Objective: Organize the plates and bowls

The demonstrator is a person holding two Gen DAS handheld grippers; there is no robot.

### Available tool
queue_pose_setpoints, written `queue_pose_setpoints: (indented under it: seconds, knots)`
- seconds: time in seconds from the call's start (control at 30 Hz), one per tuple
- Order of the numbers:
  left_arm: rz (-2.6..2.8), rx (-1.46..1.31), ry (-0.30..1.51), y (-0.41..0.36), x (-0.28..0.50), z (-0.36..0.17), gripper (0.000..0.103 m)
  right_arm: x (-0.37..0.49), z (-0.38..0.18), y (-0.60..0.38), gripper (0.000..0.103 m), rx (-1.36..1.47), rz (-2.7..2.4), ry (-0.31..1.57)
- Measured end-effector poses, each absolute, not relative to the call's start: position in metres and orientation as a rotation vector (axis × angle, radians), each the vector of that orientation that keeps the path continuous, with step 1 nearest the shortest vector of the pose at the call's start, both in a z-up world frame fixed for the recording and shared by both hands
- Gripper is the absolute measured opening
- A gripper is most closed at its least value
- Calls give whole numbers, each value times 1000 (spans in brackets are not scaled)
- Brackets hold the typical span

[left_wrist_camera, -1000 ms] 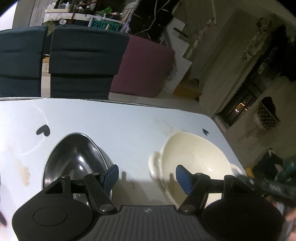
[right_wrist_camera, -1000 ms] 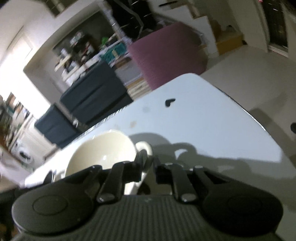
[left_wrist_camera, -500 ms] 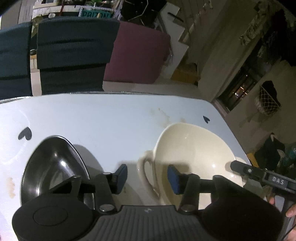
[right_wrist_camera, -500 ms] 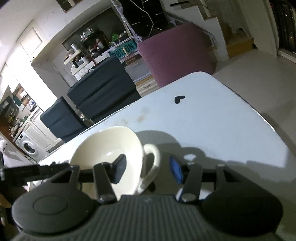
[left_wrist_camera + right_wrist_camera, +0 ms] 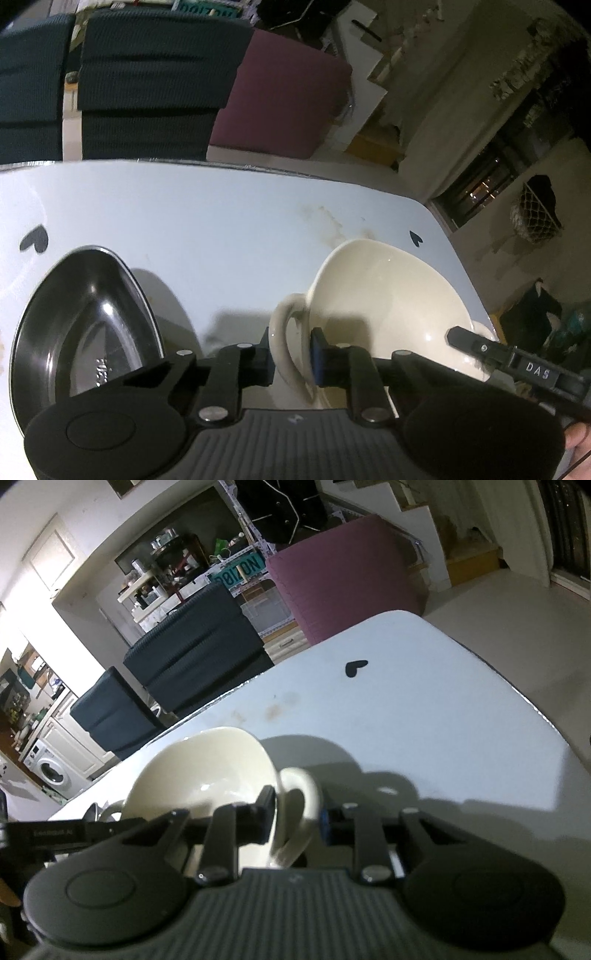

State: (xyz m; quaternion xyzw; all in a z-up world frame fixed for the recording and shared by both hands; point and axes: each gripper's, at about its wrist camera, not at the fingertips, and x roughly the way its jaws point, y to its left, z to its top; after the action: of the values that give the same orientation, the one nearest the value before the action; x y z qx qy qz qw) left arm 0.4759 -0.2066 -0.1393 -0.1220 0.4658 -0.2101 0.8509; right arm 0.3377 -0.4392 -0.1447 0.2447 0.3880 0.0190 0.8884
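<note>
A cream bowl [image 5: 388, 295] with a loop handle on each side sits on the white table [image 5: 221, 214]. My left gripper [image 5: 290, 354] is shut on the bowl's left handle [image 5: 284, 332]. My right gripper [image 5: 295, 821] is shut on the bowl's right handle [image 5: 299, 797]; the bowl also shows in the right wrist view [image 5: 207, 768]. A shiny black metal bowl [image 5: 81, 325] stands on the table to the left of the cream bowl. The right gripper's finger [image 5: 480, 347] shows at the cream bowl's far rim.
Two dark blue chairs [image 5: 147, 85] and a maroon ottoman [image 5: 288, 99] stand beyond the table's far edge. Black heart stickers [image 5: 35, 240] mark the tabletop. The table's right edge [image 5: 535, 709] drops to the floor.
Both grippers have closed from open onto the cream bowl's two handles. The left gripper shifted right, away from the black bowl, toward the cream bowl.
</note>
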Motion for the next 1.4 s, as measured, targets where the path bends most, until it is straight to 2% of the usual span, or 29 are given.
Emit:
queue_pose_setpoints:
  seconds: [0.43, 0.93, 1.4]
  knots:
    - [-412, -252, 910, -200, 443, -111, 20, 320, -128, -421, 29, 406, 17, 804]
    - [-417, -249, 800, -171, 345, -16, 20, 251, -44, -398, 29, 358, 57, 672]
    - [-414, -263, 754, -108, 247, 16, 20, 193, 4, -351, 30, 317, 116, 645]
